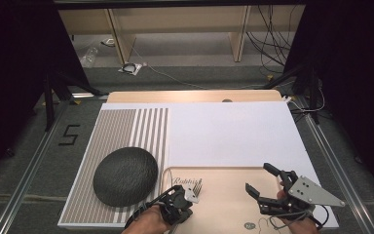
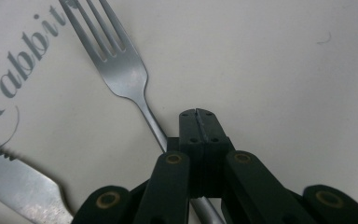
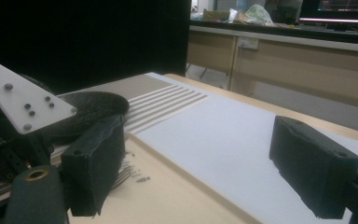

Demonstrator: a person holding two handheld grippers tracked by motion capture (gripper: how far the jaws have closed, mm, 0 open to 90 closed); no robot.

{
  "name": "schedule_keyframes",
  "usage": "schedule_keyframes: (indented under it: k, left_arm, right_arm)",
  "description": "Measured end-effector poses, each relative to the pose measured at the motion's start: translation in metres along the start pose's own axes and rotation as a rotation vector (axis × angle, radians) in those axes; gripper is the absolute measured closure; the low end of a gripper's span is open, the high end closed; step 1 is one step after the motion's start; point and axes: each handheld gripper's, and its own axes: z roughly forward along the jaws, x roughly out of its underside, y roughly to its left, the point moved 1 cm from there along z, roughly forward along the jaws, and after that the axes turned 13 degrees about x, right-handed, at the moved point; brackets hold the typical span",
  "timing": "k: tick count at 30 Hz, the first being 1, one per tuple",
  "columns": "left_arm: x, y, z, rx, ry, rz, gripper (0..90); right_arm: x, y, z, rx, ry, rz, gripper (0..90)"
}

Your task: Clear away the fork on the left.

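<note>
Steel is showing under the left gripper (image 2: 199, 122), whose fingers are pressing together on the thin handle of the fork (image 2: 121, 70). Its tines are pointing away over the pale wooden tray (image 1: 224, 204), beside the printed word "Rabbit", with a serrated knife (image 2: 21, 186) lying just beside it. Being stiff, light and slick, the fork will likely pivot or slip in a pinch this narrow; gripping nearer the neck should steady it. Across the tray, the right gripper (image 1: 264, 181) is hovering with fingers spread wide, holding nothing. Further out, a dark round plate (image 1: 125, 175) is sitting on the striped mat (image 1: 126, 126) covering the counter (image 1: 195, 96).
</note>
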Motion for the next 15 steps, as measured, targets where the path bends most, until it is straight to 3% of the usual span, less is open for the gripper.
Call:
schedule_keyframes:
  k: [15]
  left_arm:
    - [0.0038,0.0109,-0.0060,-0.009,0.005,-0.046,89.0]
  right_arm:
    - [-0.0002,0.0001,-0.0004,-0.001,0.000,-0.001,19.2]
